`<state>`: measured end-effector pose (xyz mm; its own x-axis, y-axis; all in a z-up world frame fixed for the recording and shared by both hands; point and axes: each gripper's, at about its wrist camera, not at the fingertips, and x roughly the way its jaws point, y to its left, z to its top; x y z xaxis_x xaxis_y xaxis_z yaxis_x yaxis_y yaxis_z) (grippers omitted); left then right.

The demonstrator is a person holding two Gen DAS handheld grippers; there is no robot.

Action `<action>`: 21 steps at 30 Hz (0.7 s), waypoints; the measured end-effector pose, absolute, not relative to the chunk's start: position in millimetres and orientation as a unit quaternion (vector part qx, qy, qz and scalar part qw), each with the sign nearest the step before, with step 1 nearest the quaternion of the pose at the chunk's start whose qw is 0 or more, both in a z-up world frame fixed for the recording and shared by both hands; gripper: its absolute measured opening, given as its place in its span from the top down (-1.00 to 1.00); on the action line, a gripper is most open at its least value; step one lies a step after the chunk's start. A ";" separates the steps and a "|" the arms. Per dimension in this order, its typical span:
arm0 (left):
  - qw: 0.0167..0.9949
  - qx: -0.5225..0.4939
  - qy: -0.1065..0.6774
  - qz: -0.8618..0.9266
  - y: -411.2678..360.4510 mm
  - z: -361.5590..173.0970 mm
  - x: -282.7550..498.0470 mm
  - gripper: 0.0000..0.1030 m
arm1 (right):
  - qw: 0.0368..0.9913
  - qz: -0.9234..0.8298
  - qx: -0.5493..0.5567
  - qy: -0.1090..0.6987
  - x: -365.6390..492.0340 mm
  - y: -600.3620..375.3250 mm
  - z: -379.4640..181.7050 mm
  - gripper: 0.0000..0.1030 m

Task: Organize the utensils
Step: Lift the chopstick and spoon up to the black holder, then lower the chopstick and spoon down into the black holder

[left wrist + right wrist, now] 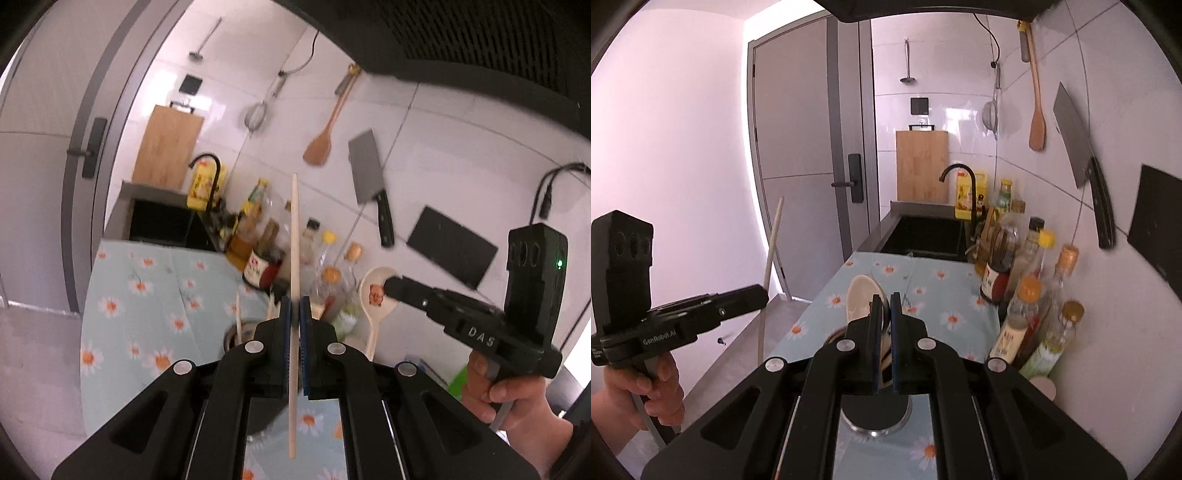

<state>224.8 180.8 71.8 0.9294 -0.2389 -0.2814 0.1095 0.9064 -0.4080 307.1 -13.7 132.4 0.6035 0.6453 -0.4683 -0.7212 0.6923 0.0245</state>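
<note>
Left hand-held gripper point(294, 306) clenched on thin pale wooden chopstick point(294, 236), upright at 12 o'clock: light, stiff, slippery, gripped mid-shaft. Right hand-held gripper point(885, 301) grasps cream plastic spoon point(862, 295) above the floral worktop point(938, 295).

Left gripper point(294, 308) clamps a chopstick point(294, 236) mid-shaft, stick upright between the pads. Right gripper point(885, 308) clamps a spoon point(862, 295), bowl ahead of the fingers, above the tablecloth point(938, 291). A holder point(232, 338) with another chopstick point(238, 317) sits on the cloth below the left gripper. Bottles point(1015, 266) line the right wall. Sink point(923, 234) beyond the cloth, cutting board point(921, 166) behind it. Cleaver point(1078, 155) and spatula point(1036, 99) hang on the wall.
</note>
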 end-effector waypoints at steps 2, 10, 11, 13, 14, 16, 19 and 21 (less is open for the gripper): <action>0.962 -0.200 0.158 -0.092 185.8 76.3 231.8 0.93 | 0.891 0.385 -0.090 0.223 315.0 -7.8 135.4 0.90; 0.972 -0.185 0.122 -0.074 190.1 83.7 255.9 0.93 | 0.899 0.372 -0.099 0.211 348.8 10.9 143.0 0.90; 0.972 -0.189 0.119 -0.068 192.0 82.9 260.1 0.93 | 0.901 0.366 -0.104 0.207 353.2 14.3 143.1 0.90; 0.973 -0.196 0.109 -0.055 196.1 80.1 267.3 0.93 | 0.904 0.361 -0.107 0.204 358.5 17.6 142.2 0.90; 0.973 -0.198 0.106 -0.049 197.7 78.2 271.7 0.93 | 0.904 0.361 -0.106 0.203 360.6 19.0 141.5 0.90; 0.973 -0.202 0.101 -0.044 199.9 75.7 277.7 0.93 | 0.906 0.356 -0.109 0.199 364.4 23.0 138.6 0.90; 0.973 -0.206 0.098 -0.043 200.7 71.5 286.7 0.93 | 0.906 0.355 -0.111 0.203 369.2 27.9 132.2 0.90; 0.974 -0.200 0.095 -0.044 198.5 69.6 290.3 0.93 | 0.908 0.350 -0.115 0.200 370.7 30.2 127.5 0.90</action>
